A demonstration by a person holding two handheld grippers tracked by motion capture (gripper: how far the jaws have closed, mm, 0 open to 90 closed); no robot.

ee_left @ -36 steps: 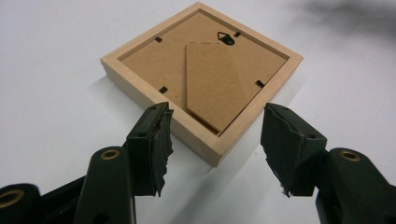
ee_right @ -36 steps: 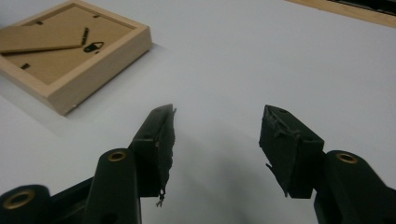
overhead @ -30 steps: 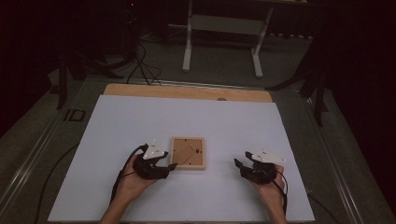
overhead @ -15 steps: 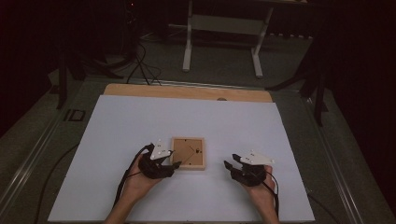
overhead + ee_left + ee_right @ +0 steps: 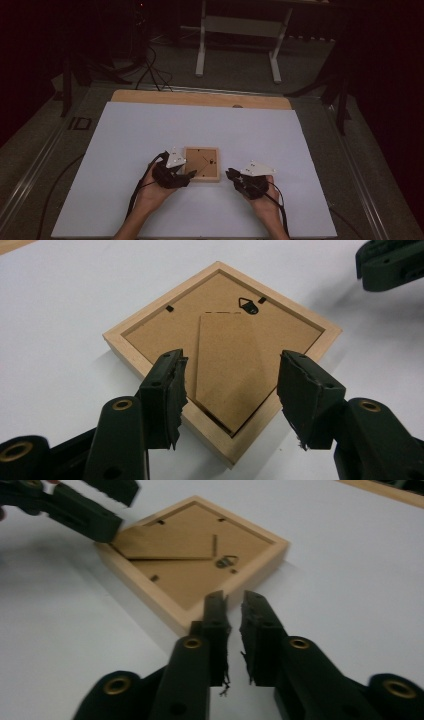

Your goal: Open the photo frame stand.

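A small wooden picture frame lies face down on the white table top, its brown backing board, folded stand and hanger facing up. My left gripper is open, its jaws straddling the frame's near corner in the left gripper view; I cannot tell if they touch it. My right gripper sits just right of the frame. Its jaws have just been closing and now stand almost together with nothing between them, pointing at another corner of the frame. The left gripper shows beyond that corner.
The white table top spreads out on all sides of the frame. A wooden strip runs along its far edge. Beyond, a white stand and cables are on the dark floor.
My right hand has slid left toward the frame and its jaws have closed. The left gripper has stayed at the frame's left side, still open.
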